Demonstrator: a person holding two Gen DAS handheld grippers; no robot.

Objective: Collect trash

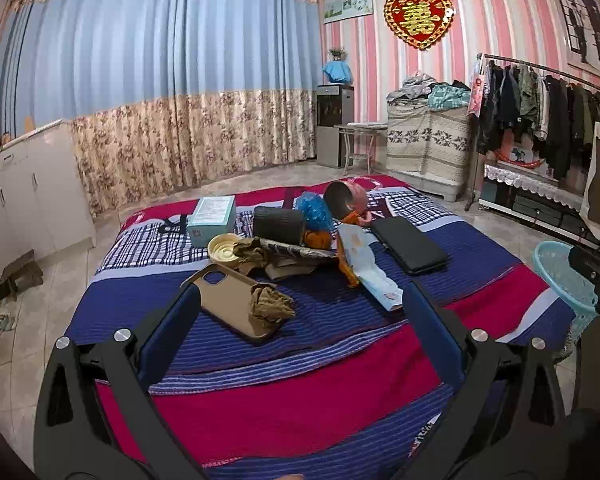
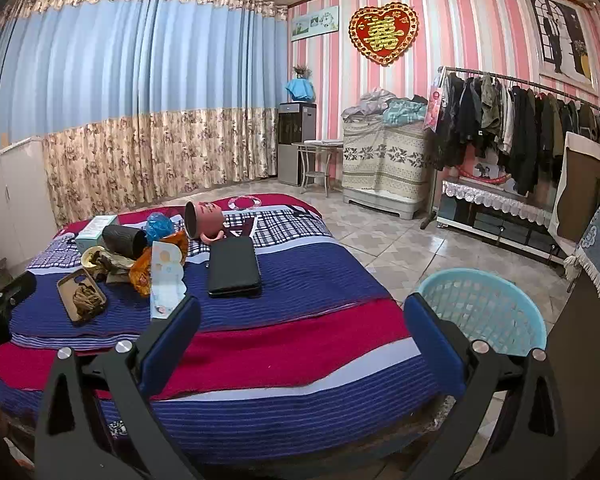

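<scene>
Pink-and-white striped wallpaper, long blue curtains (image 1: 152, 52) with a floral lower band, and a clothes rack (image 2: 512, 120) at the right of the frame surround a bed (image 1: 300, 360) covered in a blue, red and plaid blanket. In the left wrist view the left gripper (image 1: 300, 304) reaches in from the bottom of the frame with its jaws spread wide and nothing between them, hovering above the blanket. Just beyond its fingers, at centre frame, lies a tan phone case (image 1: 228, 300) with a crumpled brown wad (image 1: 271, 304) resting on it. Farther up the bed sits a loose heap: a cream round lid (image 1: 225, 249), a dark cylinder on its side (image 1: 278, 222), a teal box (image 1: 214, 216), a blue plastic bag (image 1: 315, 211), a pink pot tipped over (image 1: 346, 200), an orange wrapper (image 1: 346, 268), and a pale printed paper sleeve (image 1: 370, 268). A black flat case (image 1: 409, 245) lies to the right of the heap, apart from it. At the right edge of that frame a light blue basket (image 1: 564, 276) stands on the tiled floor (image 2: 400, 240) beside the bed. In the right wrist view the right gripper (image 2: 302, 320) also comes in from the bottom, jaws wide apart and empty, over the near part of the bed, with the basket (image 2: 484, 308) just behind its right finger at lower right.
</scene>
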